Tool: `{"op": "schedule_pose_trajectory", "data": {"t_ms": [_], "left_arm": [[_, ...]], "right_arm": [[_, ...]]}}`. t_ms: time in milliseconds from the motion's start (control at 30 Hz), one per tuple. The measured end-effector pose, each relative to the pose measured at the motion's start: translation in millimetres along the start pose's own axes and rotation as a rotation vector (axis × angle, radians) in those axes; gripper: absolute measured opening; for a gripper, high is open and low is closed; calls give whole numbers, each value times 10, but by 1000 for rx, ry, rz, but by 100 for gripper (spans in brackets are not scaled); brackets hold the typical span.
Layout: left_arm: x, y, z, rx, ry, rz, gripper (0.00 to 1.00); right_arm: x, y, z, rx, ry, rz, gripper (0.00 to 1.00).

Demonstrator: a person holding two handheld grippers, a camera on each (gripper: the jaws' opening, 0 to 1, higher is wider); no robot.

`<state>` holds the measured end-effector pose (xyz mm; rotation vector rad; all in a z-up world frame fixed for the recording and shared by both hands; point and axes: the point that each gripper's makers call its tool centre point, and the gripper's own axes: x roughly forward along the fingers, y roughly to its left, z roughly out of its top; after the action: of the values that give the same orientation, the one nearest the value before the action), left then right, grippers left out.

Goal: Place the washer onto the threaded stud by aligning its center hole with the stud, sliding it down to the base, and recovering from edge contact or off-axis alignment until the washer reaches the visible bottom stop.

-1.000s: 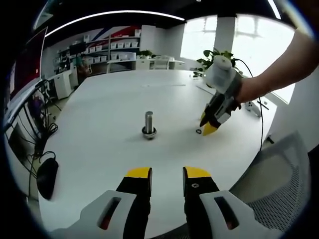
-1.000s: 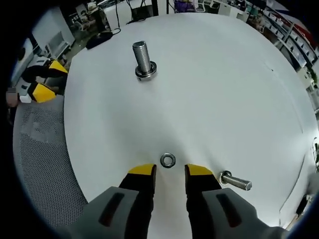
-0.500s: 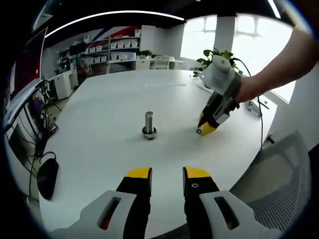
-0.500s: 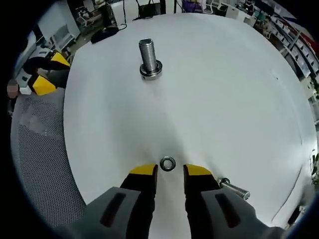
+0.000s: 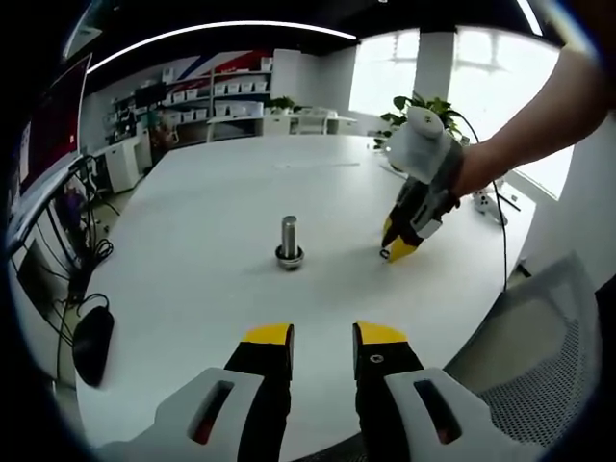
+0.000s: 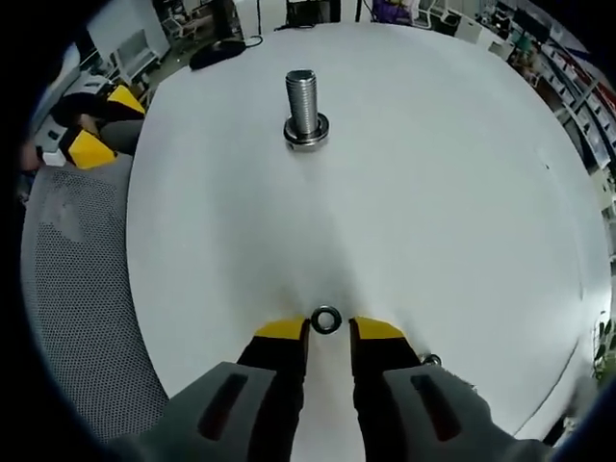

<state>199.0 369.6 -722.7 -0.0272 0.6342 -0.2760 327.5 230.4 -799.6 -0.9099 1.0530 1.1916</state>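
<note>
- Washer (image 6: 326, 319): small dark ring lying flat on the white table (image 6: 462, 192), just ahead of the right gripper's (image 6: 328, 330) yellow tips and centred on the gap between them. Not yet lifted, by the look of it.
- Right gripper: jaws parted narrowly, tips down at the tabletop on either side of the washer's near edge. Whether the pads already touch the ring cannot be told. In the left gripper view it shows (image 5: 397, 250) tilted steeply down, held by a person's hand.
- Threaded stud (image 6: 304, 106): upright on its round base collar, well apart from the washer, farther across the table. Also seen from the left gripper view (image 5: 288, 242).
- Left gripper (image 5: 322, 339): jaws slightly apart, holding nothing, hovering back from the table edge, away from the work.
- Step in hand, judged: pinching the washer off the surface.
- Handling notes: a thin flat ring gives little edge to grip. Keep the tips low, close evenly on opposite rim edges, and leave the centre hole unobstructed. An uneven squeeze would likely flick the ring away or tip it.
- Second bolt (image 6: 429, 360): a loose one lies beside the right jaw, near enough to be nudged; keep the closing stroke clear of it.
- Next, judged: carry the ring level above the stud, hole on axis, before lowering.
</note>
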Motion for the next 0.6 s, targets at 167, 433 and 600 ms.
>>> {"op": "schedule_pose_trajectory", "data": {"t_ms": [167,433,600], "left_arm": [[7,0,-8,-3,7,-1,22],[5,-2,-9,-1,6,0,22],[3,0,-7,1,4,1,22]], "right_arm": [[4,17,14,-21,29,-2,19],[12,-2,28,-32,56,19,16],[23,12,36,-28,116,6,16]]}}
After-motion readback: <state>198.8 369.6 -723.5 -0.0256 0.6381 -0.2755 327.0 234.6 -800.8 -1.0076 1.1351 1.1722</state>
